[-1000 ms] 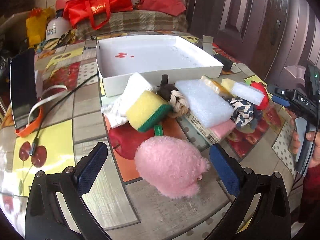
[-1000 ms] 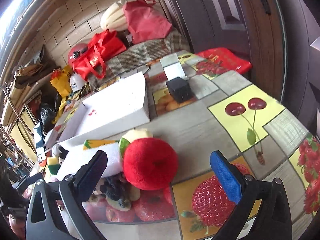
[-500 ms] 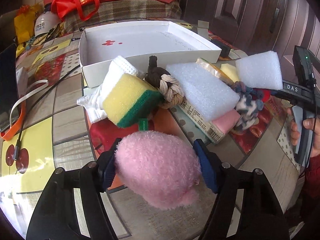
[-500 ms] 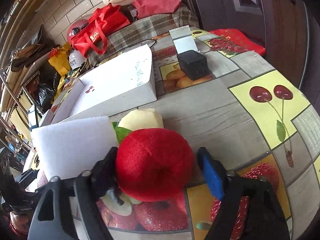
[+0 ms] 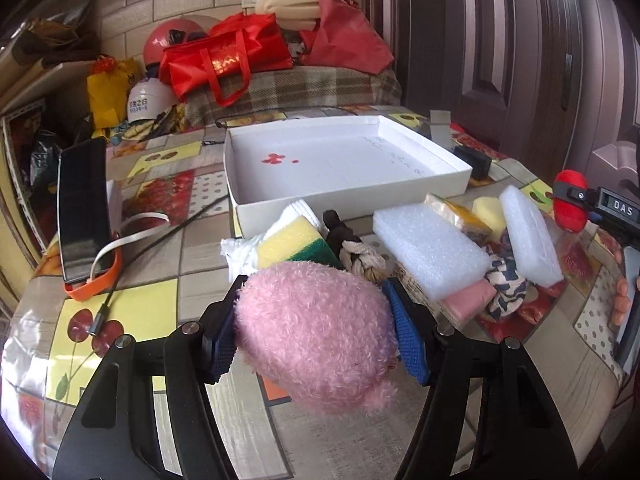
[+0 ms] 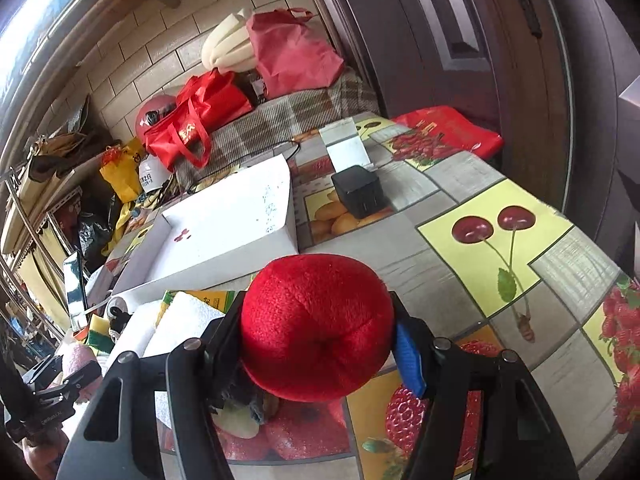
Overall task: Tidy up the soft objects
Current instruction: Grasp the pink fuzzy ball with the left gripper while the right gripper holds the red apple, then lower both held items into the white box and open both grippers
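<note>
My left gripper (image 5: 315, 292) has a fluffy pink plush toy (image 5: 316, 336) between its blue pads; the jaws are closing and press into its sides, holding it above the table. My right gripper (image 6: 318, 308) grips a red plush ball (image 6: 316, 328) the same way, jaws closing. It also shows at the right edge of the left wrist view with the red ball (image 5: 570, 204). An empty white box (image 5: 352, 196) lies beyond a pile of soft things: a yellow-green sponge (image 5: 288, 246), two white foam blocks (image 5: 428, 248), a rope knot (image 5: 360, 258), pink and patterned cloths.
A dark phone (image 5: 82, 208) with an orange band (image 5: 96, 284) and a cable lies on the left of the fruit-patterned tablecloth. A black cube (image 6: 360, 192) sits right of the box. Red bags (image 5: 224, 56) and helmets are piled behind the table.
Both grippers went from wide open around the plush toys to closed on them. Both views have tilted upward, and the toys now sit off the table. One white foam block shifted.
</note>
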Action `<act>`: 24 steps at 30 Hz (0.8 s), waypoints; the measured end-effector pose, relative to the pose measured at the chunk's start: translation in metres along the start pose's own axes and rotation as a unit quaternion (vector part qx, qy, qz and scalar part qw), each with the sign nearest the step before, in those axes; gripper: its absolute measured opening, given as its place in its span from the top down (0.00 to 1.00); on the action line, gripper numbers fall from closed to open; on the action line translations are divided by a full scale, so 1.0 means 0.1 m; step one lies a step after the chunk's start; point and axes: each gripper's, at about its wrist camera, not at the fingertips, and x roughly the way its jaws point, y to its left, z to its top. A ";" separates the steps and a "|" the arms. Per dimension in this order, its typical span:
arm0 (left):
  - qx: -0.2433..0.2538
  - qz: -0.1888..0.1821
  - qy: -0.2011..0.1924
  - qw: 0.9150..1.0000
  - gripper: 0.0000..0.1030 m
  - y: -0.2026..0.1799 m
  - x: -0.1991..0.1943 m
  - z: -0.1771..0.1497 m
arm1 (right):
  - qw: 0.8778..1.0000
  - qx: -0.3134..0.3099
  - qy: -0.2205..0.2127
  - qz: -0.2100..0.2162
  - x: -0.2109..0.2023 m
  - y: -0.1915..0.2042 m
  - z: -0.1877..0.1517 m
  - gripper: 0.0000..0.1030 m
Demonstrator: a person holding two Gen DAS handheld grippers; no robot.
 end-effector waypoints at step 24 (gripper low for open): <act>-0.055 0.049 -0.114 0.991 0.35 0.20 0.65 0.71 | 0.992 -0.081 -0.079 0.062 0.21 1.01 0.11 0.37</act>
